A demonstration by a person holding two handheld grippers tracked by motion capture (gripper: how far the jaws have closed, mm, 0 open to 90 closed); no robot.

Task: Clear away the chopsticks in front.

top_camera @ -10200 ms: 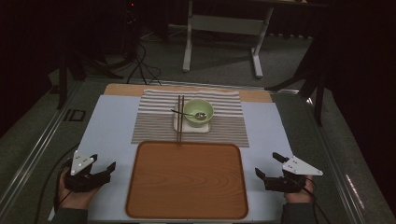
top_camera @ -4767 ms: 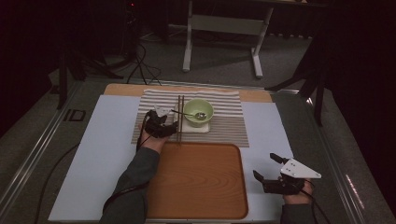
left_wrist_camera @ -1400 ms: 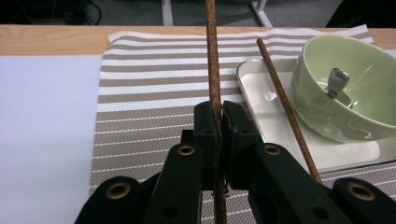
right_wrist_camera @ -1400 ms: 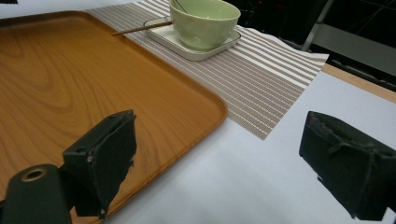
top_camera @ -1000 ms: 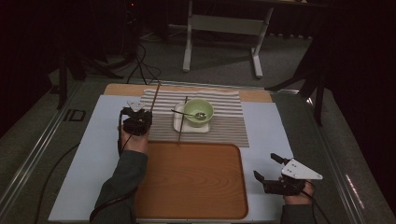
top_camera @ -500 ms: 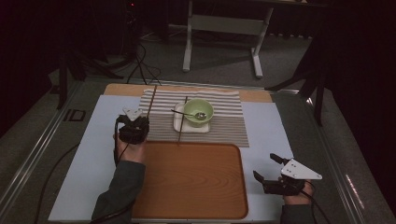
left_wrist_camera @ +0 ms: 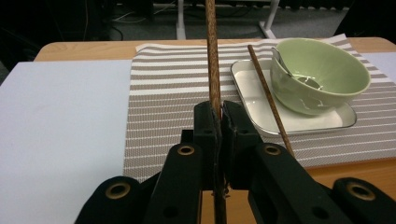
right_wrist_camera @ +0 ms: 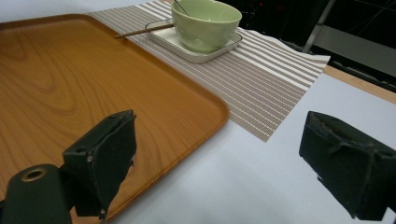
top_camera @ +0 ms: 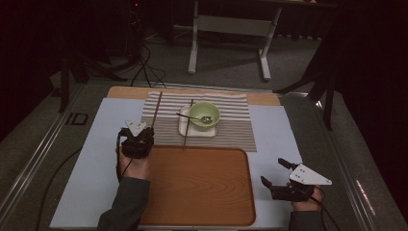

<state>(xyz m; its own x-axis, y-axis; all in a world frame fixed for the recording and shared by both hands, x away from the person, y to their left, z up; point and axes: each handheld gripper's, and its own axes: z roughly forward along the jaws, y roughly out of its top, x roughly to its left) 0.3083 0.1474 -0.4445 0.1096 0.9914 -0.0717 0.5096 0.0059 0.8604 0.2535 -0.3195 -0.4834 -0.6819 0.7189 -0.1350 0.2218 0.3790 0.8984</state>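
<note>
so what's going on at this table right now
A person is working with a handheld gripper in each hand. The left gripper is shut on one dark wooden chopstick, holding it over the left part of the brown-and-white striped placemat. The second wooden chopstick lies on the mat, resting against the white rectangular dish that holds the pale green bowl with a metal spoon in it. The right gripper waits open on the table beside the bare brown wooden tray.

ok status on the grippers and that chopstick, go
Left gripper shut on brown wooden chopstick, over striped mat's left edge. Right gripper open, idle beside wooden tray. Nothing in the way.
</note>
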